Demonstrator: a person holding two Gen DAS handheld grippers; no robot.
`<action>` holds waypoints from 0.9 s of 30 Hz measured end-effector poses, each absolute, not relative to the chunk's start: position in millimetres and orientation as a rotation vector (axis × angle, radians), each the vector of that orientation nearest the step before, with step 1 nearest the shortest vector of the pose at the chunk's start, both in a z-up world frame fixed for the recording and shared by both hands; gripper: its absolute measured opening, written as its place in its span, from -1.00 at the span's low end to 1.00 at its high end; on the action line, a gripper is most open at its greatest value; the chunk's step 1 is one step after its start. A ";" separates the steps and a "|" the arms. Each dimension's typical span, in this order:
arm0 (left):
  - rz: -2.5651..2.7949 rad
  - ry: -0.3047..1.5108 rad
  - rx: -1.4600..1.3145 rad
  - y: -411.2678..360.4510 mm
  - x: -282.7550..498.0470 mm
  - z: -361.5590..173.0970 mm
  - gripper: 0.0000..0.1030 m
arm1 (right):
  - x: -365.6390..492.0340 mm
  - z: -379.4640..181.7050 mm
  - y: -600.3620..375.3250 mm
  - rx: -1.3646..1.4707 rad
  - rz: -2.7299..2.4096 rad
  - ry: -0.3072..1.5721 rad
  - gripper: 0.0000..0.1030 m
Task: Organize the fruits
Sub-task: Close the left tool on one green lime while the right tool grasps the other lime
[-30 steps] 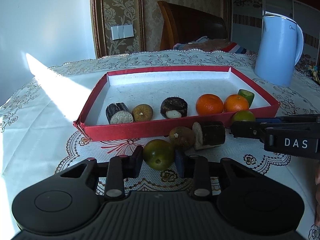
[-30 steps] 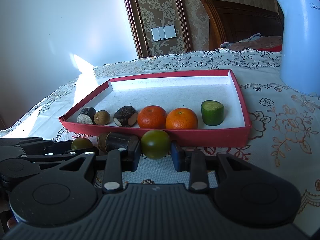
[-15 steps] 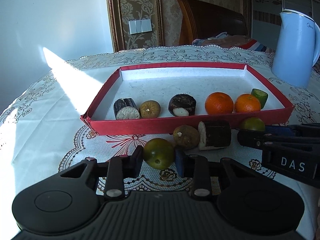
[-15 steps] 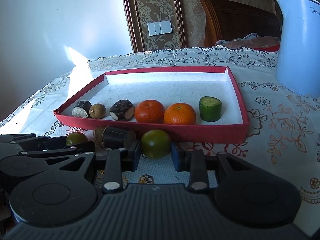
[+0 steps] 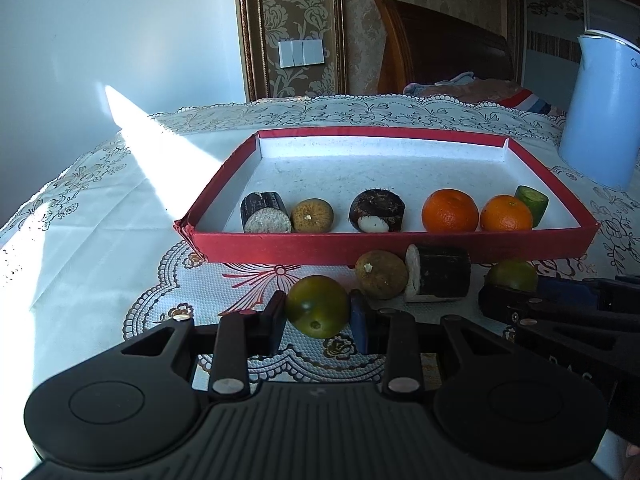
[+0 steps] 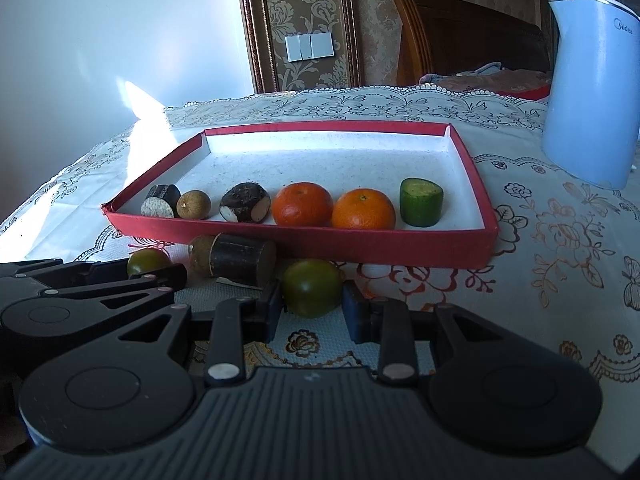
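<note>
I grip one green fruit (image 5: 317,306) in my left gripper (image 5: 317,314) and another green fruit (image 6: 312,288) in my right gripper (image 6: 312,308), both just in front of the red tray (image 6: 304,240). I should lift clear of its near wall, then set them beside the oranges (image 6: 303,204).

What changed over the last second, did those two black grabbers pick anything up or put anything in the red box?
Nothing was picked up or dropped. Each gripper stayed closed on its own green fruit: the left gripper on one green fruit, the right gripper on the other green fruit. Both views shift a little, so the grippers moved slightly. The six pieces in the red tray and the two loose pieces in front kept their places.
</note>
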State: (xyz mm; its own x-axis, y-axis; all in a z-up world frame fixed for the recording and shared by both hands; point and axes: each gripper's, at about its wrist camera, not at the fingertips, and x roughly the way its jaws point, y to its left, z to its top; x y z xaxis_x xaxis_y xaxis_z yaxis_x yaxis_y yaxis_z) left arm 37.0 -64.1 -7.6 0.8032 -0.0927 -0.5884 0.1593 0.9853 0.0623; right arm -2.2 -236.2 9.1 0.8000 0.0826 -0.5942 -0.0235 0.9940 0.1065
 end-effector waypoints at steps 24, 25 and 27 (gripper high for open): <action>-0.091 0.580 0.065 -53.2 28.1 -4.3 -0.38 | -11.7 12.8 -236.1 0.104 0.064 0.594 -0.40; -0.089 0.576 0.064 -53.1 27.3 -3.4 -0.38 | -12.1 13.1 -235.7 0.103 0.067 0.591 -0.40; -0.085 0.566 0.069 -54.2 26.4 -1.7 -0.37 | -12.7 13.6 -235.5 0.103 0.069 0.589 -0.40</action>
